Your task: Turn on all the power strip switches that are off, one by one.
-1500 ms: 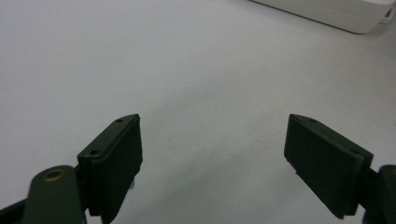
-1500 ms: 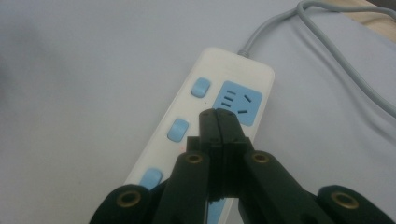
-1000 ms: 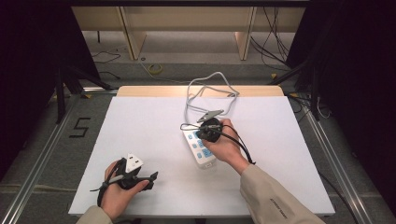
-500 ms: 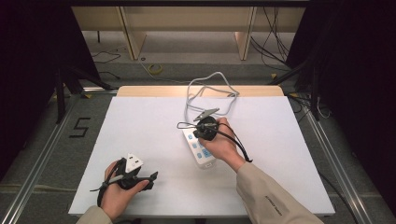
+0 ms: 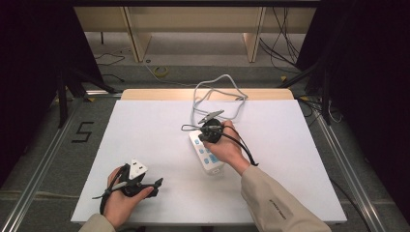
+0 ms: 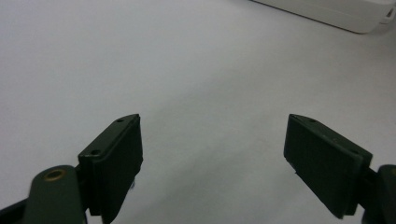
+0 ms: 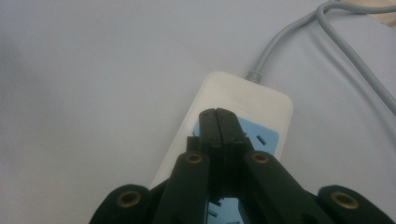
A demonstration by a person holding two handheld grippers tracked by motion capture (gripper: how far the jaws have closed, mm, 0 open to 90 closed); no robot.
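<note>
Power strip (image 5: 207, 153) lay at the worktop's (image 5: 145, 125) centre; closed, empty right tongs (image 7: 218, 114) pressing its socket face might skid it toward six o'clock, left tongs (image 6: 212, 163) wide open, empty.

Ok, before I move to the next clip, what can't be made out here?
- High view: the middle of the power strip is covered by the right hand.
- Right gripper view: the shut right gripper hides whether its tips touch a socket.
- High view: the plug end of the grey cable is too small to find.
- Left gripper view: the strip's corner is cut off by the top edge.
</note>
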